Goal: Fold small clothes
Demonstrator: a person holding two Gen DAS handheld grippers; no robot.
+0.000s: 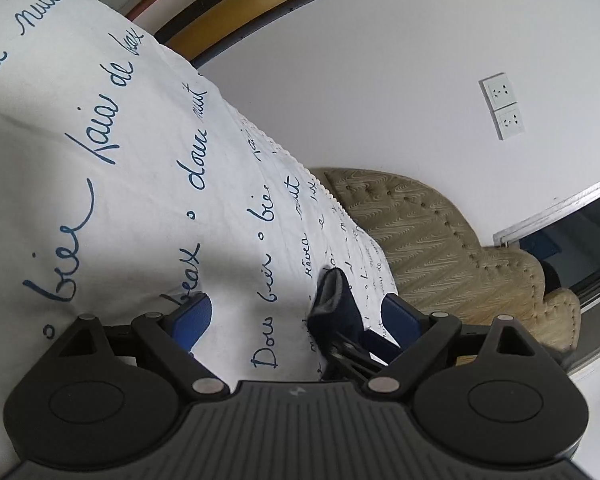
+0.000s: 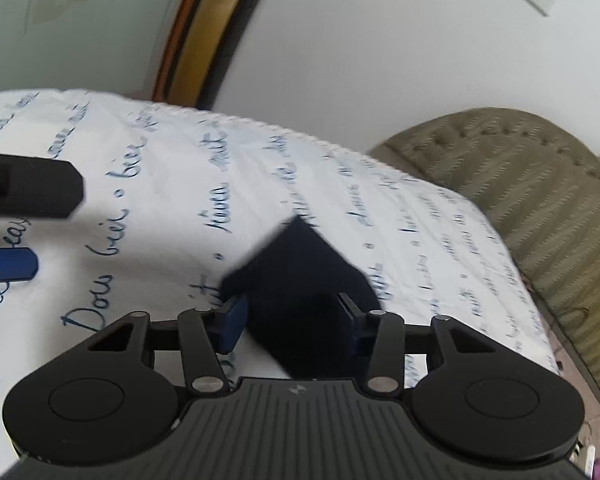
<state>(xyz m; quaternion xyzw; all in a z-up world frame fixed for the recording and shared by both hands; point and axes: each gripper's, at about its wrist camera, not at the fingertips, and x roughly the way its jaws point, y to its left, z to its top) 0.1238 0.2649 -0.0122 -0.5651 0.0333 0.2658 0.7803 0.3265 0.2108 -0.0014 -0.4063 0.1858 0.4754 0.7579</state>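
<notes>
On the script-printed white sheet, a dark navy garment lies between the right gripper's spread jaws, pads not pressing it. Its long axis runs near to far, one corner pointing far. The left gripper gapes wide, holding nothing.

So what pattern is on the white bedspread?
Blue handwritten cursive words on the white bedspread; clearest in the left wrist view.

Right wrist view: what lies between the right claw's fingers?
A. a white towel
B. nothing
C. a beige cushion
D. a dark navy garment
D: a dark navy garment lies on the white lettered bed cover, between the fingers of the right claw.
</notes>
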